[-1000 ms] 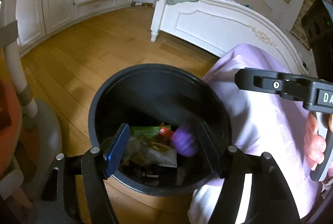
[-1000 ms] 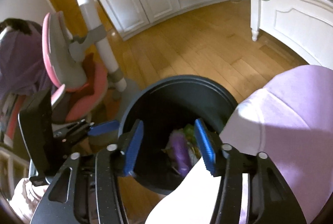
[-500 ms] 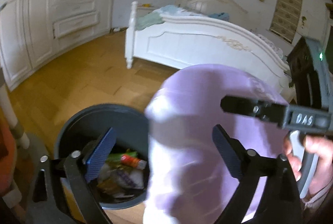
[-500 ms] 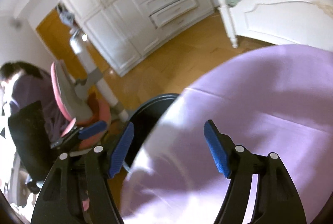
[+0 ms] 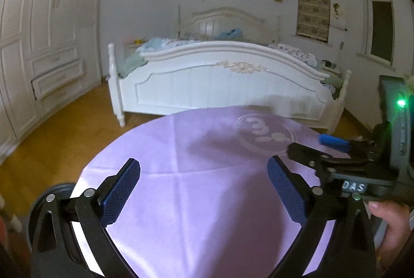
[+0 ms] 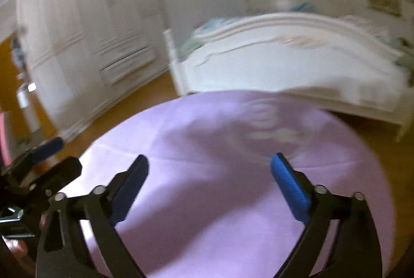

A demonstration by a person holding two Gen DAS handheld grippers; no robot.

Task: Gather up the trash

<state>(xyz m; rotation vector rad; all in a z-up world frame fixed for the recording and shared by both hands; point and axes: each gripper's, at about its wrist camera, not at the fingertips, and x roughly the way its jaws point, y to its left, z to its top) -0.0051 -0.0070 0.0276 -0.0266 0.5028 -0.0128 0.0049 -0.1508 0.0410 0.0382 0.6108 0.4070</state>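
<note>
My left gripper [image 5: 204, 190] is open and empty above a round table with a lilac cloth [image 5: 207, 148]. My right gripper [image 6: 209, 185] is open and empty over the same cloth [image 6: 233, 174]. In the left wrist view the right gripper [image 5: 333, 148] shows at the right, held by a hand. In the right wrist view the left gripper [image 6: 38, 156] shows at the left edge. The black trash bin [image 5: 55, 194] shows only as a rim at the lower left, beside the table; its contents are hidden. No trash is visible on the cloth.
A white bed [image 5: 220, 79] stands beyond the table on the wood floor [image 5: 51, 135]. White wardrobes with drawers [image 5: 46, 45] line the left wall. Windows [image 5: 380, 27] are at the far right. The right wrist view is blurred.
Both grippers have lifted and tilted up from over the bin's opening to over the lilac table. The bin and its trash have slid out of view at lower left. Both stay open.
</note>
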